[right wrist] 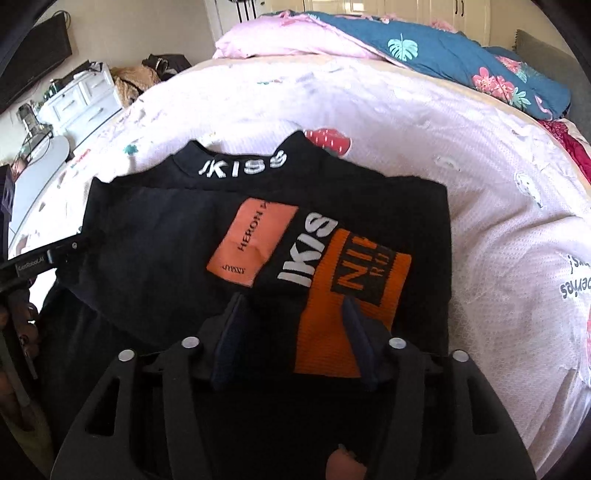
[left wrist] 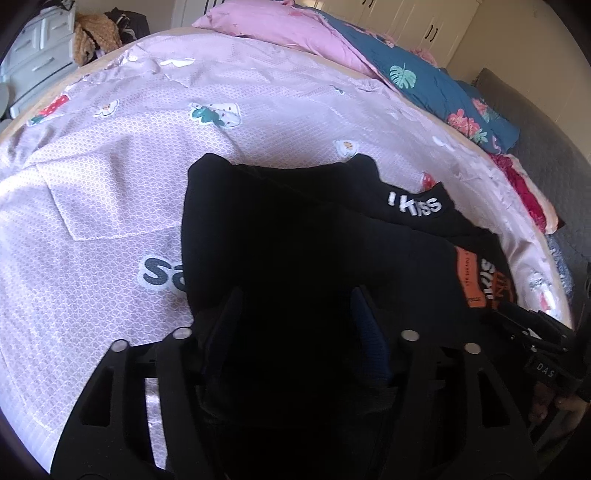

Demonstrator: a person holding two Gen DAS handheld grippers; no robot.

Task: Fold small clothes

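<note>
One black folded top [right wrist: 155, 236] with white letters. Two orange patches on it [right wrist: 251, 243], [right wrist: 347, 306]. One pink pillow [left wrist: 266, 26]. One blue flowery quilt [left wrist: 424, 81]. Two black grippers [left wrist: 295, 321], [right wrist: 293, 321].

On the black garment [right wrist: 155, 243] "IKISS" is read at the collar [right wrist: 243, 168] and on a sleeve band [right wrist: 306, 254], "HERON" on an orange patch [right wrist: 251, 242] — "DAS" is seen on the right gripper [left wrist: 543, 369], "GenRobot.AI" on the left gripper [right wrist: 33, 267].

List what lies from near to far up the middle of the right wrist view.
Right hand-held gripper → orange band → black garment's collar → strawberry print → pale bedsheet → pink pillow.
</note>
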